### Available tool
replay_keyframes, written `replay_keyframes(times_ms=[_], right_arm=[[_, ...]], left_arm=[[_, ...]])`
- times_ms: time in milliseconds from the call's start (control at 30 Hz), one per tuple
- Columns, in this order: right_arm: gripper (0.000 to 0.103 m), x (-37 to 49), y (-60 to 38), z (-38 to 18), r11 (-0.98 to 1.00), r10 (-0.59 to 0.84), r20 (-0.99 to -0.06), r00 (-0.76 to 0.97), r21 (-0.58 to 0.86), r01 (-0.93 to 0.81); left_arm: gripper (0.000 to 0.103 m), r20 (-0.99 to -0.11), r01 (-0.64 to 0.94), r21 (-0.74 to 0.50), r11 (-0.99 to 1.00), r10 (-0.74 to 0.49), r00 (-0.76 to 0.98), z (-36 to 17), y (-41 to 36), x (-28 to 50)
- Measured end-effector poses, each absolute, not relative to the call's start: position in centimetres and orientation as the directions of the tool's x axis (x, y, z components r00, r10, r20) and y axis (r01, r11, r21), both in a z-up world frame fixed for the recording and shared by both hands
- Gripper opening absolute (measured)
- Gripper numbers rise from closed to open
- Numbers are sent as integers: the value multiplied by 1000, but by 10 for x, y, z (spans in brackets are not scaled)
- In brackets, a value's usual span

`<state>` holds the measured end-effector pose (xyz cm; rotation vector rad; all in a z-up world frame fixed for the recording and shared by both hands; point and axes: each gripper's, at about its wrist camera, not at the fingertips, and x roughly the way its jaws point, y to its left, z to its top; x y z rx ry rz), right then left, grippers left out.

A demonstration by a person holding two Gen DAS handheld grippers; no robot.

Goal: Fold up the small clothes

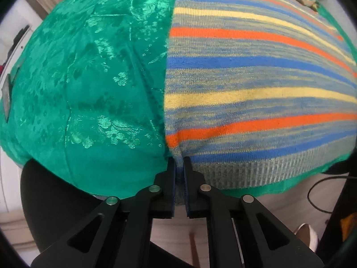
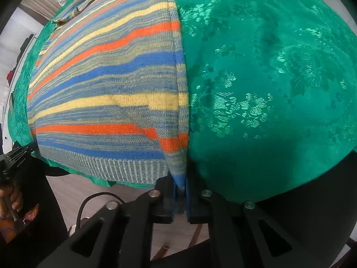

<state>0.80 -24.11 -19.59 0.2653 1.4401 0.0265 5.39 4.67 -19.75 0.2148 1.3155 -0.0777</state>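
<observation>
Two grippers pinch one striped knit sweater spread flat on green floral cloth. Left gripper clamps hem corner at 6 o'clock, sweater running off to 1 o'clock. Right gripper clamps the opposite hem corner at 6 o'clock, sweater filling 10 o'clock side, cloth at 3. Black cable at 7 o'clock on floor.

Orange, blue, yellow striped grey-blue sweater; shiny green floral tablecloth.
</observation>
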Motion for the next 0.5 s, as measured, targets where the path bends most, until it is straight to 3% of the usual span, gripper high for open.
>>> replay_keyframes(times_ms=[67,100,133,333,500], right_arm=[[31,5,-240,-185,976,161,-981,110,175,131],[35,2,-243,-176,980,143,-984,105,156,122],[41,-1,-247,-168,985,119,-987,110,131,109],[50,35,-257,-67,991,-123,-935,333,-134,-10],[67,127,-208,-34,958,-13,-842,539,-166,-235]], left_arm=[[32,-961,180,120,976,68,269,-186,53,45],[46,-955,179,129,975,74,286,-180,57,40],[51,-948,175,138,975,79,309,-173,60,36],[54,-896,56,104,993,68,439,-128,85,31],[66,-817,-32,54,998,63,574,-87,86,57]])
